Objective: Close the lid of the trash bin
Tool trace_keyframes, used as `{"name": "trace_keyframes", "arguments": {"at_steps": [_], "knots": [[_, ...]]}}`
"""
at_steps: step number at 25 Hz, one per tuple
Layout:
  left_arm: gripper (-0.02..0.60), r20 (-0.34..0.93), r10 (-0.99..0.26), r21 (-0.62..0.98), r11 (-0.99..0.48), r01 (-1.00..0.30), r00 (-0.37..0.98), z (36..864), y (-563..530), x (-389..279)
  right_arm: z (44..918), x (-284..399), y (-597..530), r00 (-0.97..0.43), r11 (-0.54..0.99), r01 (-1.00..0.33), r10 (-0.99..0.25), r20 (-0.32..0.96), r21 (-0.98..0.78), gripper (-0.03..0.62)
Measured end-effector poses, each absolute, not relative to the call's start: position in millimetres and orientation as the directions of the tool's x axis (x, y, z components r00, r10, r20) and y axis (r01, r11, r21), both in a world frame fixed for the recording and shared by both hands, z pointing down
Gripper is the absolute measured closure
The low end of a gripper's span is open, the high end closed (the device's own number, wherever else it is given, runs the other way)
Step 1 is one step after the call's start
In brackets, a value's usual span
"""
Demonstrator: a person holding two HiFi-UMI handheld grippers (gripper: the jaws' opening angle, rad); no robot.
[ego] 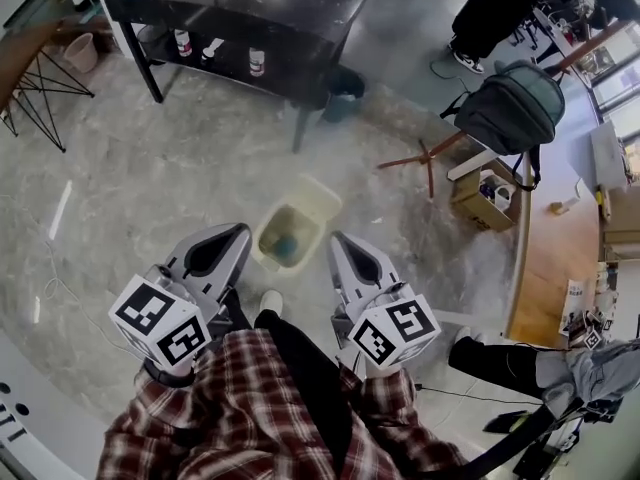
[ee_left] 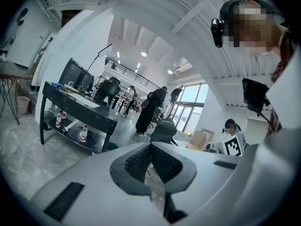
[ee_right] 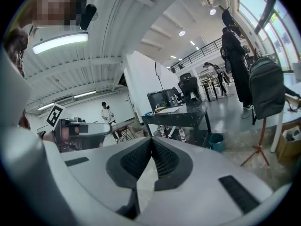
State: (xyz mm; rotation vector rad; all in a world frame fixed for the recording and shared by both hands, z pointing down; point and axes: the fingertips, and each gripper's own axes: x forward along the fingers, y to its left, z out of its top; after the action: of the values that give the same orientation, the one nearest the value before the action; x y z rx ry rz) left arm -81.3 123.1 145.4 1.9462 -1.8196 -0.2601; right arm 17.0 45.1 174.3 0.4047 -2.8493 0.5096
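Note:
A cream trash bin (ego: 289, 234) stands on the grey floor in the head view, just ahead of my feet. It is open, with something bluish inside, and its lid (ego: 322, 197) lies tipped back on the far side. My left gripper (ego: 238, 234) is held beside the bin's left side, and my right gripper (ego: 337, 241) beside its right side. Neither touches the bin. Both are shut with nothing between the jaws. In the left gripper view the left gripper (ee_left: 150, 146) points out across the room, and so does the right gripper (ee_right: 151, 141) in its own view; the bin is out of sight in both.
A black table (ego: 250, 8) with bottles on its lower shelf stands beyond the bin, a small teal bucket (ego: 340, 103) by its leg. To the right are a backpack (ego: 510, 108) on a wooden stand and a cardboard box (ego: 478, 200). My white shoe (ego: 270, 301) is near the bin.

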Motion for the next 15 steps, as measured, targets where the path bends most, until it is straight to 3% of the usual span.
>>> {"name": "trace_keyframes", "arguments": {"at_steps": [10,15], "knots": [[0.569,0.207,-0.930,0.484,-0.173,-0.858,0.304,166,48,-119,191,-14,-4,-0.877,0.827,-0.460,-0.366,0.310,-0.325,0.580],[0.569,0.242,-0.854,0.490,-0.303,-0.818,0.461,179,10,-137,198,-25,-25,-0.797,0.727,-0.599,-0.503,0.333,-0.335,0.580]]}}
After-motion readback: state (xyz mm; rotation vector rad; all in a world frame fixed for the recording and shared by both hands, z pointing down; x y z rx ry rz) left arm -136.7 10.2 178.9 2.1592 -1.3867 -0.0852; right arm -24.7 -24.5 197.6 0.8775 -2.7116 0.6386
